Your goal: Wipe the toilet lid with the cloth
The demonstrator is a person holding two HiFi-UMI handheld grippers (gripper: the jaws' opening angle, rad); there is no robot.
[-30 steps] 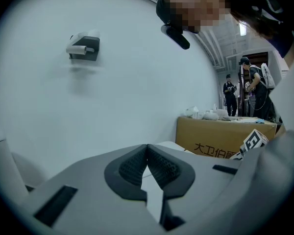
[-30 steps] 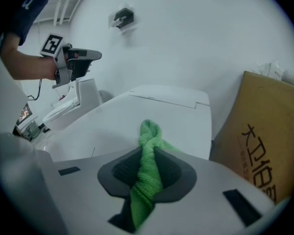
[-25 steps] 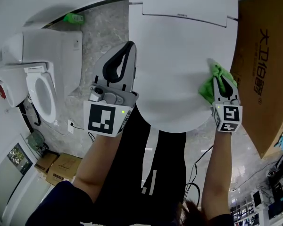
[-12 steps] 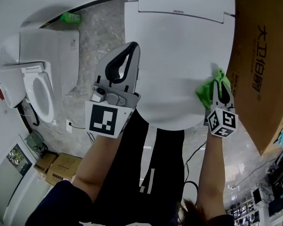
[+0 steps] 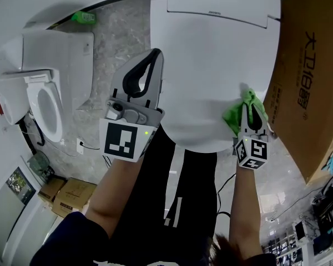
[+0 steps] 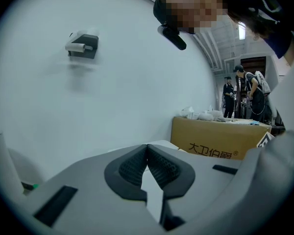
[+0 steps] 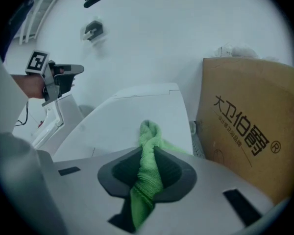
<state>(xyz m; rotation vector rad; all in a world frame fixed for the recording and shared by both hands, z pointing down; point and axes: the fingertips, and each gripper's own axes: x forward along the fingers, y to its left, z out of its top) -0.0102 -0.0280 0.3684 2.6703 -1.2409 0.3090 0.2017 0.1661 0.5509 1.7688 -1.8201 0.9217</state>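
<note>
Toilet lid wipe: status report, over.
Left gripper shut, empty. Right gripper shut on green cloth, at the white plastic toilet lid's front-right edge. Brown cardboard box close on the right, nothing lying on lid.

Two hand-held tools, seen from above and from their own cameras. The left claw (image 5: pixel 154 54) has a pale grey plastic body and two long jaws edged in black. Close up, its pads (image 6: pixel 132 166) are dark ribbed rubber set in a rounded black outline. At its rear sits a white marker cube (image 5: pixel 124 140) printed with black squares. Beside the cube are a small green light (image 5: pixel 146 132) and a round grey knob (image 5: pixel 114 109). The right claw (image 5: pixel 248 103) has the same build and its own cube (image 5: pixel 251 152). The person wears dark navy short sleeves (image 5: pixel 72 237) and a black garment (image 5: pixel 155 204) with white marks.
</note>
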